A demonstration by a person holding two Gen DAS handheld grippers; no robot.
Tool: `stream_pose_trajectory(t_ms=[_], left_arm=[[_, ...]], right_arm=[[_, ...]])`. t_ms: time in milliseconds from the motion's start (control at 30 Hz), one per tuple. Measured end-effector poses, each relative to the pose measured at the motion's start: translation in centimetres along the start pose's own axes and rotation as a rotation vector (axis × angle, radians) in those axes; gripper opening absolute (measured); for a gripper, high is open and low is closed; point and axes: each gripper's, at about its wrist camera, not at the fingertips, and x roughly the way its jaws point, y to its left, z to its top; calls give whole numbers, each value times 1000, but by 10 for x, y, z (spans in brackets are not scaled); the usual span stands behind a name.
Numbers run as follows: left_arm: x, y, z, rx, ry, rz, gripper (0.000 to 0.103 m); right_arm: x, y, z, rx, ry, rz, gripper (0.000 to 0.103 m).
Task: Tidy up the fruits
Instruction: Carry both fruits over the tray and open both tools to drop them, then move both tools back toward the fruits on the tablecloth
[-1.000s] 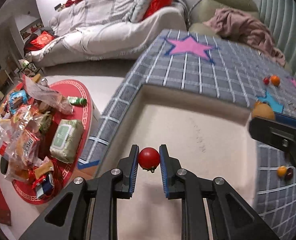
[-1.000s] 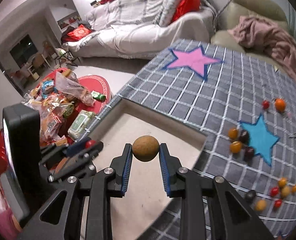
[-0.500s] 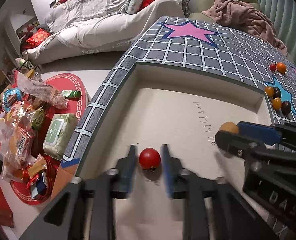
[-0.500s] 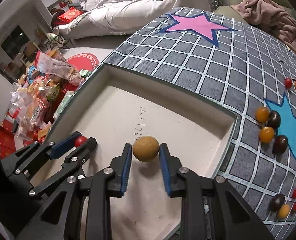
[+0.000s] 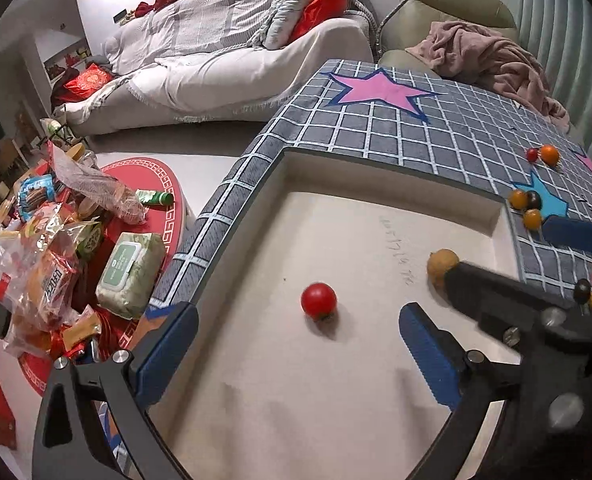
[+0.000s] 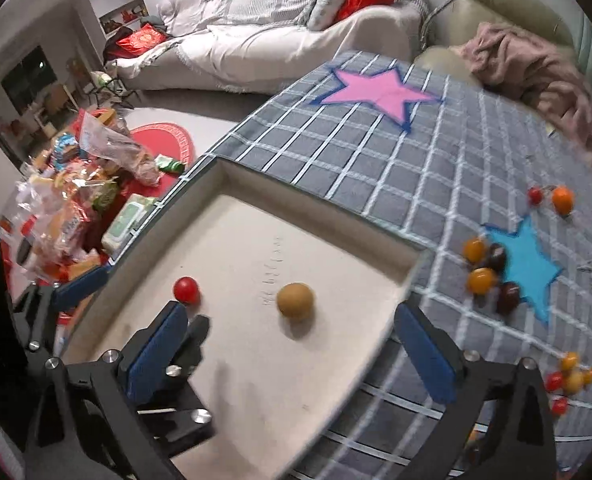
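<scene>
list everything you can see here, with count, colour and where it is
red tomato: 1, red, on tray floor, left part
brown round fruit: 1, tan-brown, on tray floor, right of the tomato
tray: 1, beige, on the checked cloth
small fruits: many, orange, red, dark, loose on cloth right of tray
checked cloth: 1, grey with pink and blue stars, over the table
snack packets: pile, mixed colours, floor at left
sofa: 1, white cover, behind
left tongs: open, over tray
right tongs: open, over tray

Right gripper spread wide over brown fruit.
</scene>
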Motion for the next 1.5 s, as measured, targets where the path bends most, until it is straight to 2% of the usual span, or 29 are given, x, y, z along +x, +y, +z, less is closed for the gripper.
stream_pose_trajectory(t_ms=[367, 867, 1200, 1500], left_arm=[[-39, -19, -15, 27, -20, -52, 101], [-74, -88, -26, 155, -42, -93, 101], [-80, -136, -35, 235, -32, -117, 101], [-69, -182, -49, 310, 14, -153, 101]], right_arm=[[-45, -12, -23, -42, -38, -79, 103], [-85, -59, -58, 16, -82, -123, 103], [-95, -132, -96, 155, -63, -170, 103], [-92, -201, -145, 300, -4, -210, 103]])
